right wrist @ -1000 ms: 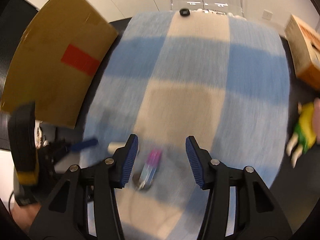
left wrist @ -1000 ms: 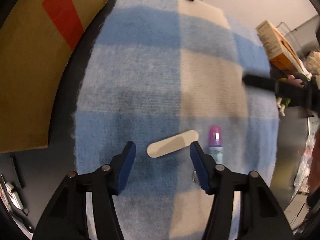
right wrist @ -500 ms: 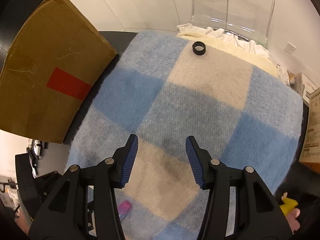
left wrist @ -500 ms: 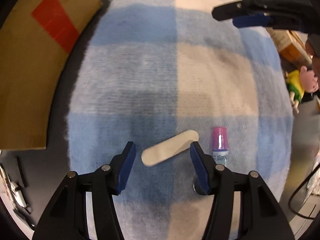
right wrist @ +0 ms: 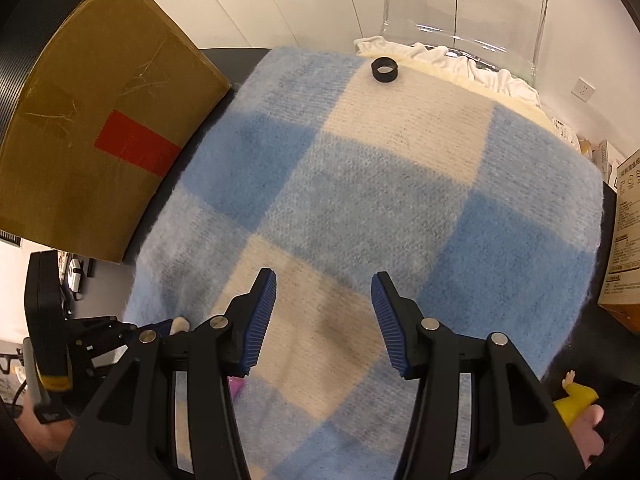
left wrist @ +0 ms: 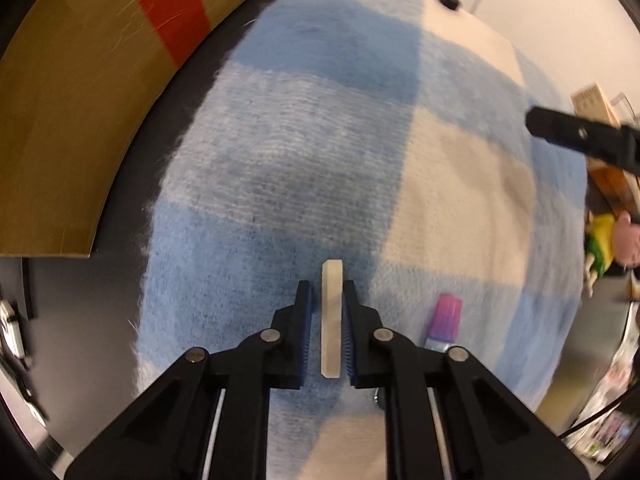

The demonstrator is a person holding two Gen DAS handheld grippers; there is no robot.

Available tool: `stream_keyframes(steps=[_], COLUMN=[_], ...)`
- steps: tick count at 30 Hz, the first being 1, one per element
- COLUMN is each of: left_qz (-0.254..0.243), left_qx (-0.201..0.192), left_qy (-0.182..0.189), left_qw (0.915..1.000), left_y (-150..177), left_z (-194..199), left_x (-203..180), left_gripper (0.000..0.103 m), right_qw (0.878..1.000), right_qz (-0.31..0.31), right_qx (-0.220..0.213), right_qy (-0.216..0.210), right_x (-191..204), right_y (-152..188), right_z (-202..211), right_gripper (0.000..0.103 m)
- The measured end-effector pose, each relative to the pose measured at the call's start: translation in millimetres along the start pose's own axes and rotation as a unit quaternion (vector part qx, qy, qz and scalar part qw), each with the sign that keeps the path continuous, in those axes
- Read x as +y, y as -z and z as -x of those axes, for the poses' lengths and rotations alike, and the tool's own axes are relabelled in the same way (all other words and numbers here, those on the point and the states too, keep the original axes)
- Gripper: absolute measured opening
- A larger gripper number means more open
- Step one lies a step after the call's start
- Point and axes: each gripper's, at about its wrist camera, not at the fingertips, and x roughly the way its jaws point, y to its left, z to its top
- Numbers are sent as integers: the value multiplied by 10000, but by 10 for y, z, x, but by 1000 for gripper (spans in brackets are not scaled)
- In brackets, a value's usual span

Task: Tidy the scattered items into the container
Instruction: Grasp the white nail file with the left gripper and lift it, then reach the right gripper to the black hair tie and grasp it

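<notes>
Now the left claw (left wrist: 325, 312) points forward, low over the blanket (left wrist: 304, 152), clamped on the pale stick (left wrist: 331, 320) held on edge; the right claw (right wrist: 323, 312) hovers higher, level, gaping and empty

No legible text; print on carton (right wrist: 626, 216) at right too blurred.

We see a blue-and-cream checked blanket (right wrist: 384, 184) spread over a dark table (left wrist: 112, 280). Beside its left edge lies a brown cardboard box (right wrist: 100, 128) with a red patch — flat against the tabletop. Past the far edge stands a clear plastic chair (right wrist: 460, 4) above crumpled white fabric (right wrist: 452, 60).
</notes>
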Motion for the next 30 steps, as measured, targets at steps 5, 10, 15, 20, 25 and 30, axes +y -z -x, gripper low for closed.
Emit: stream_keyframes(steps=[5, 10, 15, 20, 25, 30], left_qz=[642, 775, 708, 666, 601, 494], left_qx=[-70, -263, -461, -613, -663, -730], left_qy=[134, 247, 415, 502, 505, 441], left_qw=[9978, 9963, 9956, 9946, 9947, 9951], left_y=[-121, -299, -562, -838, -1106, -1368], left_z=[92, 167, 191, 177, 118, 108], left_x=[92, 37, -113, -201, -259, -328], left_gripper=[9, 9, 9, 9, 9, 9], right_qw=[9999, 9996, 9989, 9985, 9982, 9978], right_qz=[139, 279, 444, 506, 538, 534], right_qx=[-18, -36, -67, -97, -184, -324], right_qy=[36, 72, 128, 164, 166, 222], right_x=[-19, -38, -55, -105, -130, -168], right_y=[-110, -221, -372, -536, -708, -875], right_z=[-28, -56, -105, -193, -273, -340], right_gripper=[53, 53, 53, 53, 53, 53])
